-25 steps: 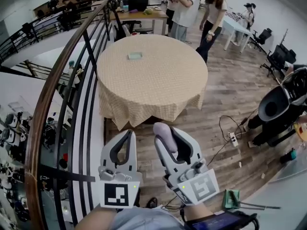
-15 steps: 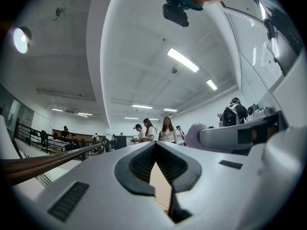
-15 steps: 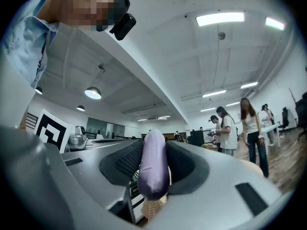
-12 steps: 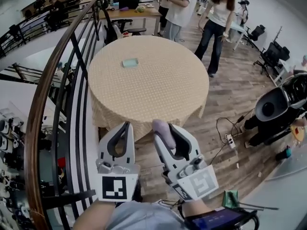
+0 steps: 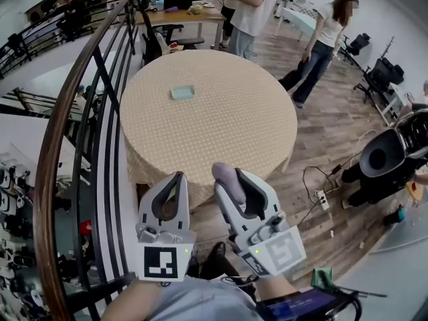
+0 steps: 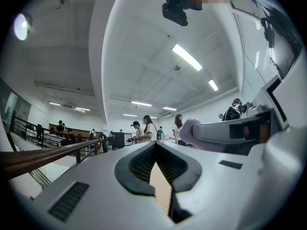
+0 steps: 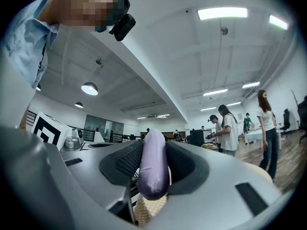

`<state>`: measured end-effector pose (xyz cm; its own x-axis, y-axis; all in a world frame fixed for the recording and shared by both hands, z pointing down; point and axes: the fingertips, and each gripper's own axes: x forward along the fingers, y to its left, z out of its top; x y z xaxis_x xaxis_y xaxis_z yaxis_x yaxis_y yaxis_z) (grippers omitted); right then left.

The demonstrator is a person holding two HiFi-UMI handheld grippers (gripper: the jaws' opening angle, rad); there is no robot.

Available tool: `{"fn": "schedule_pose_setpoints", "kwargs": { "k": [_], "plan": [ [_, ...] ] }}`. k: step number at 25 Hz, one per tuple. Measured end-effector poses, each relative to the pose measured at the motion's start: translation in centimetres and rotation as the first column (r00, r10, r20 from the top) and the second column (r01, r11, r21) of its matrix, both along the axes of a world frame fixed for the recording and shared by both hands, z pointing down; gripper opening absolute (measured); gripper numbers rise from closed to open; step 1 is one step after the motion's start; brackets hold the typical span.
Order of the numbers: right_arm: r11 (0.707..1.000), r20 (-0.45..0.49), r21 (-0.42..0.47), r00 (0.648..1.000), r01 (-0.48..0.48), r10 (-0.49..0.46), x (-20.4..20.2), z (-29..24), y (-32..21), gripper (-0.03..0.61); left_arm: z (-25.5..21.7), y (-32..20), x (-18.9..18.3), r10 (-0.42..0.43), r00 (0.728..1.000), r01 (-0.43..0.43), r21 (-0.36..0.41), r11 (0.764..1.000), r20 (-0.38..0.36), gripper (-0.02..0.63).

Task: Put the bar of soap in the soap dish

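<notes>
A pale teal soap dish [image 5: 182,92] sits on the far left part of a round table [image 5: 221,122] covered with a beige checked cloth. My right gripper [image 5: 231,176] [image 7: 152,147] is shut on a purple bar of soap [image 5: 226,179] [image 7: 153,171], which stands on end between the jaws. It hangs over the floor just short of the table's near edge. My left gripper [image 5: 178,176] [image 6: 155,146] is beside it on the left, shut with nothing in it. In the left gripper view the soap [image 6: 191,131] shows at the right.
A dark stair railing [image 5: 73,146] runs along the left, close to the table. Two people [image 5: 257,9] [image 5: 326,35] stand beyond the table. A black machine [image 5: 384,156] and a power strip [image 5: 326,194] with cables are on the wooden floor at the right.
Both grippers have moved forward together toward the table, whose near edge is now closer to them. The soap stays gripped. The person in the white top has walked off to the right.
</notes>
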<state>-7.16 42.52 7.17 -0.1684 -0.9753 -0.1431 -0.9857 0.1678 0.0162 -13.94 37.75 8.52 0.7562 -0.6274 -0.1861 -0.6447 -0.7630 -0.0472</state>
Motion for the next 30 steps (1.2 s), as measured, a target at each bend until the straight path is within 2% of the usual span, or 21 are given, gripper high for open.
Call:
{"fn": "schedule_pose_setpoints", "kwargs": {
  "k": [6,14,23,30],
  "plan": [
    [1.000,0.006,0.003,1.000,0.005,-0.005,3.9,0.7,-3.9,0.161,1.3,-3.7,3.1,-0.015,0.999,0.015,-0.008,1.000,0.036,0.009],
    [0.999,0.011,-0.005,0.999,0.046,-0.045,9.8,2.1,-11.6,0.161,2.4,-11.3,8.7,-0.063,0.997,0.063,-0.017,0.998,0.039,0.009],
    [0.992,0.040,-0.028,0.991,0.125,-0.124,16.9,2.3,-20.7,0.161,1.5,-20.7,15.1,-0.156,0.986,0.157,-0.017,0.987,0.060,0.009],
    [0.979,0.027,-0.034,0.979,0.202,-0.201,19.2,1.9,-25.5,0.161,0.7,-24.1,16.9,-0.224,0.973,0.224,-0.002,0.975,0.047,0.009]
  ]
}}
